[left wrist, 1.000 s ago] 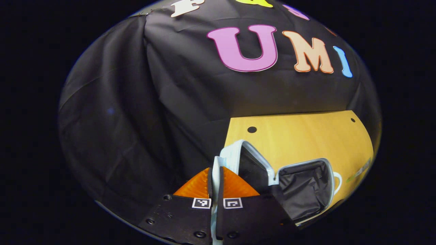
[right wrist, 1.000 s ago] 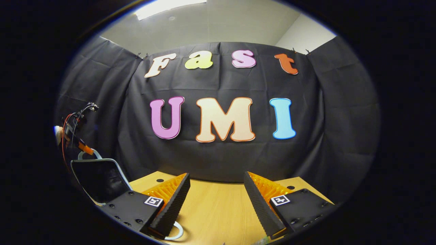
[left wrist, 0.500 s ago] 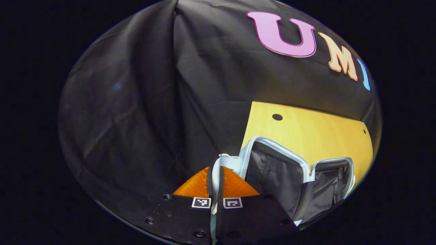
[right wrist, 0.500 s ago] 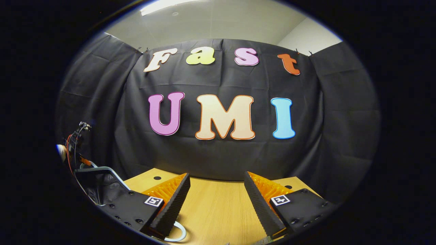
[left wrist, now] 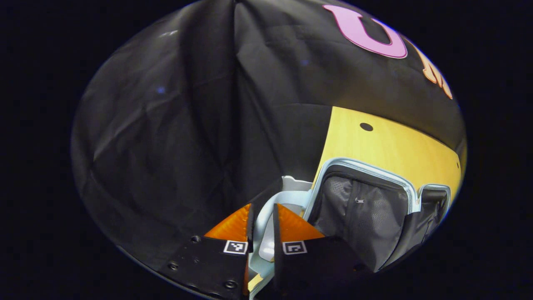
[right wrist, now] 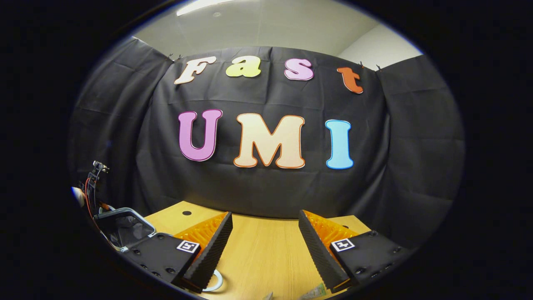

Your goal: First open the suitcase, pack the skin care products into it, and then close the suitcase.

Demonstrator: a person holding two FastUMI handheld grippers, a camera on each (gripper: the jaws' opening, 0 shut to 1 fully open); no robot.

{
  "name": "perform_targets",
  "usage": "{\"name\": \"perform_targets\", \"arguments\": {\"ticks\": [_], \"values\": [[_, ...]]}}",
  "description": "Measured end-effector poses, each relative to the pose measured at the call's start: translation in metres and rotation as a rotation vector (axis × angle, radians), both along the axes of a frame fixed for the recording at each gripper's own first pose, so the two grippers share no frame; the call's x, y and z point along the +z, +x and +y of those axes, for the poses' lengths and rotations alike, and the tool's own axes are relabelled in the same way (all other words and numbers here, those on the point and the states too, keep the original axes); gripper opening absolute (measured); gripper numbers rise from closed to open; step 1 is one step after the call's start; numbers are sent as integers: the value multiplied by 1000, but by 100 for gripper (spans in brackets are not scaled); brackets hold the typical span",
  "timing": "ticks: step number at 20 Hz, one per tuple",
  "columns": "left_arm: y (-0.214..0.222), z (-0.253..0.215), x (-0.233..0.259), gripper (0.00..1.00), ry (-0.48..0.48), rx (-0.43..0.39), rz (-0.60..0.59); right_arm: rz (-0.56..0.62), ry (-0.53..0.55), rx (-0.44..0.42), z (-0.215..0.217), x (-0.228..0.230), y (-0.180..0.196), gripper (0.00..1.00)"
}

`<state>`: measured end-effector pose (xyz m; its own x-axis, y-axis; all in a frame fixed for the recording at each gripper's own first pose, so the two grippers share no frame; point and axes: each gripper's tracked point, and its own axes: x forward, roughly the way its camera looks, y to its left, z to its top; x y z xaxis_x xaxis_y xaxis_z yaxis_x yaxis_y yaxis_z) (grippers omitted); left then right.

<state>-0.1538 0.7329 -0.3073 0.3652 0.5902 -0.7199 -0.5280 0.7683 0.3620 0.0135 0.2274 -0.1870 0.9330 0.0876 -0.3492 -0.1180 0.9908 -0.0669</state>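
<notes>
honestly the suitcase [left wrist: 366,208] lid looks light, floppy; left gripper [left wrist: 262,227] fingers straddle its handle [left wrist: 266,216] at 6 o'clock, grip unclear; right gripper [right wrist: 263,246] gapes wide, empty.

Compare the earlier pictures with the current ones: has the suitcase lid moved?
Yes. In the right gripper view the suitcase lid has swung down, its top rim sinking along the booth wall toward the table.

A staged recording booth inside an office-like room. Black cloth [right wrist: 266,187] hangs as a wall beyond the right tongs [right wrist: 265,246], clipped up along its top edge. Above it show a plain pale ceiling [right wrist: 270,25] and a strip light [right wrist: 204,5]. Under the tongs lies a light wooden desk [right wrist: 262,258] with drilled holes.
</notes>
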Motion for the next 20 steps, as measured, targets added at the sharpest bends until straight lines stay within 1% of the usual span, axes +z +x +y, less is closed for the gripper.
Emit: {"name": "perform_targets", "arguments": {"ticks": [1, 2, 4, 6, 8, 10, 11, 12, 13, 14, 15, 17, 20], "values": [[2, -1, 5, 22, 14, -6, -25, -14, -1, 0, -1, 4, 0, 100], [12, -6, 12, 23, 21, -31, -60, -28, 8, 6, -1, 8, 1, 99], [26, -28, 37, 60, 71, -76, -108, -44, 26, 23, 1, 13, 0, 99], [47, -63, 69, 96, 136, -136, -206, -62, 32, 22, -8, 19, 0, 99], [73, -107, 111, 95, 202, -204, -340, -99, 21, 14, -22, 30, -2, 100], [99, -171, 165, 94, 258, -317, -491, -151, 10, 17, -35, 44, -4, 99], [115, -204, 182, 93, 274, -374, -544, -166, 9, 28, -39, 48, -4, 99], [125, -235, 199, 96, 288, -420, -588, -172, 7, 45, -42, 50, -5, 98], [129, -263, 212, 91, 292, -454, -615, -174, 2, 56, -48, 51, -6, 98], [127, -288, 221, 90, 280, -488, -633, -174, 4, 64, -55, 53, -6, 99], [129, -319, 226, 96, 261, -516, -654, -175, 15, 68, -62, 56, -8, 99], [129, -375, 239, 96, 214, -567, -698, -174, 37, 66, -78, 61, -11, 99], [143, -427, 233, 99, 152, -636, -721, -158, 60, 57, -106, 64, -14, 100]]}}
